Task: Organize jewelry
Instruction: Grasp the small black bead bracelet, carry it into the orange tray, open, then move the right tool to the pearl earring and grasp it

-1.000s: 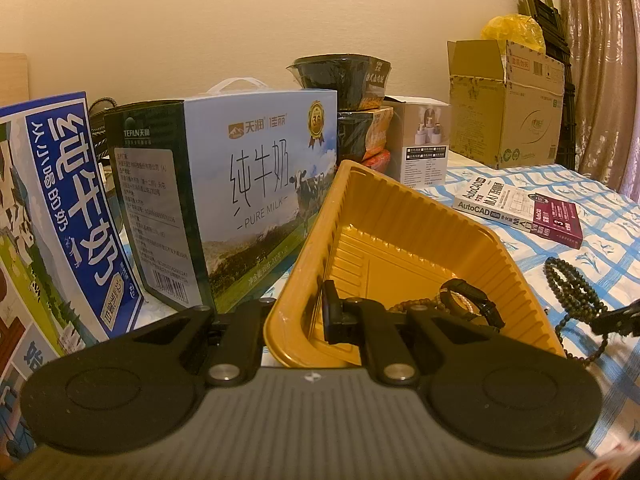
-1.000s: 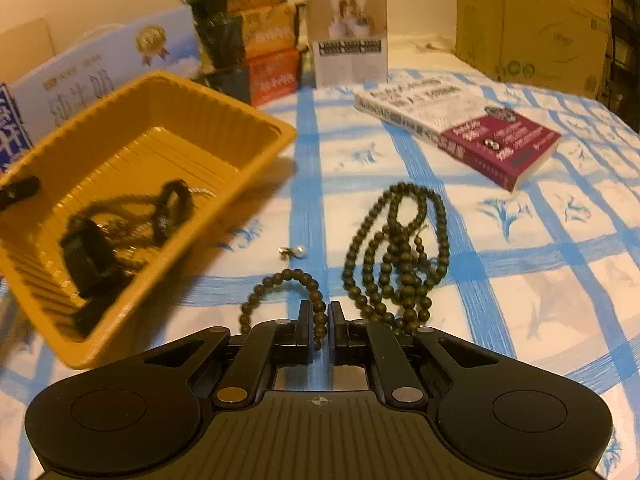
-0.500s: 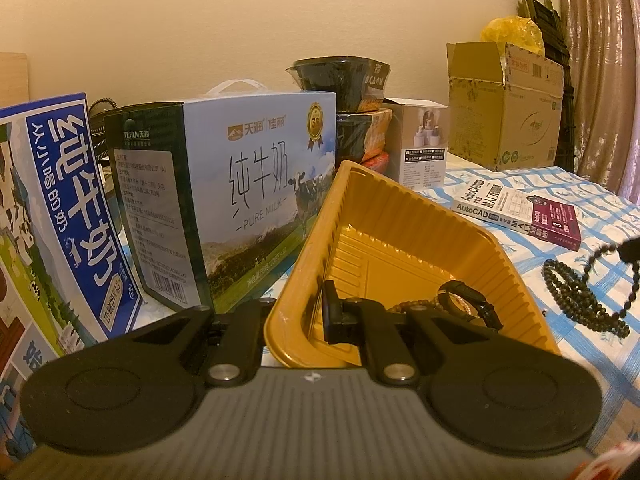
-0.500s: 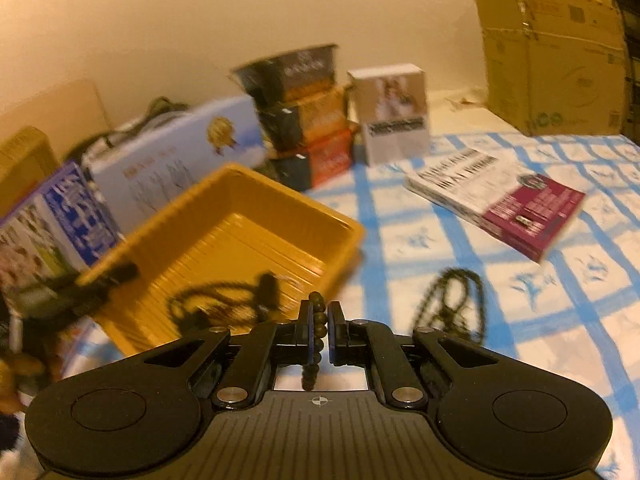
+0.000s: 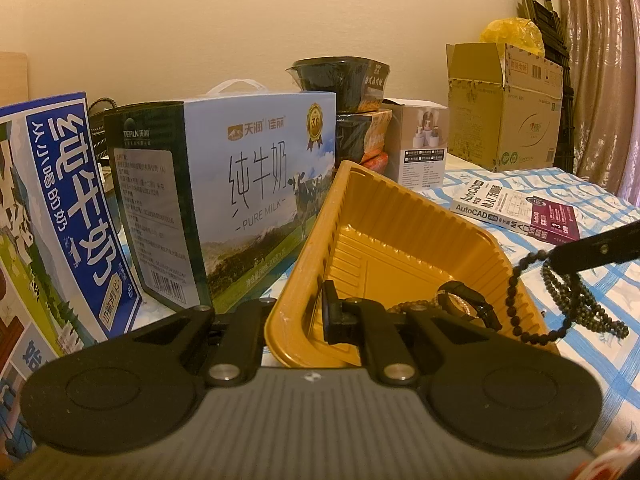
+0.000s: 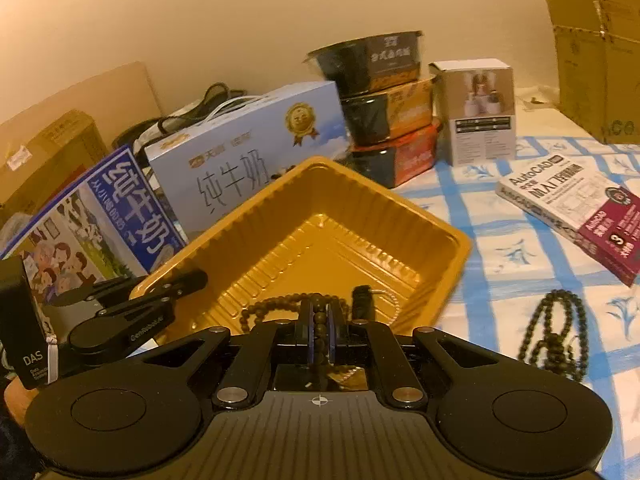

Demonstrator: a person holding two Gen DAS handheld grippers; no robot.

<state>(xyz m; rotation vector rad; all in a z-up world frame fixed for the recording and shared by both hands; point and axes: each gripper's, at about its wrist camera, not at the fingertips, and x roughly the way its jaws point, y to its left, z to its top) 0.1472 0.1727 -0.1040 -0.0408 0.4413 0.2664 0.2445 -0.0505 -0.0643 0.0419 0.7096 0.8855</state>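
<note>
Since a second ago the right claw [image 6: 319, 322], clamped on one bracelet [image 5: 516, 292], has lifted it from the table over the one tray [image 6: 420, 216]; the left claw [image 5: 296, 312] stays clamped on the tray's rim at nine o'clock, one necklace [image 6: 554, 334] at three o'clock.

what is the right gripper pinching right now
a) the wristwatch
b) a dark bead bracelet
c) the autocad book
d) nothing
b, the right gripper is shut on the bead bracelet, which hangs at the yellow tray's near edge.

You are in a lived-in home room: milk cartons [image 5: 256, 196], stacked instant-noodle bowls [image 6: 384, 100], a cardboard box [image 5: 504, 108] and curtains [image 5: 600, 72] crowd a blue-checked tablecloth [image 6: 500, 248].
</note>
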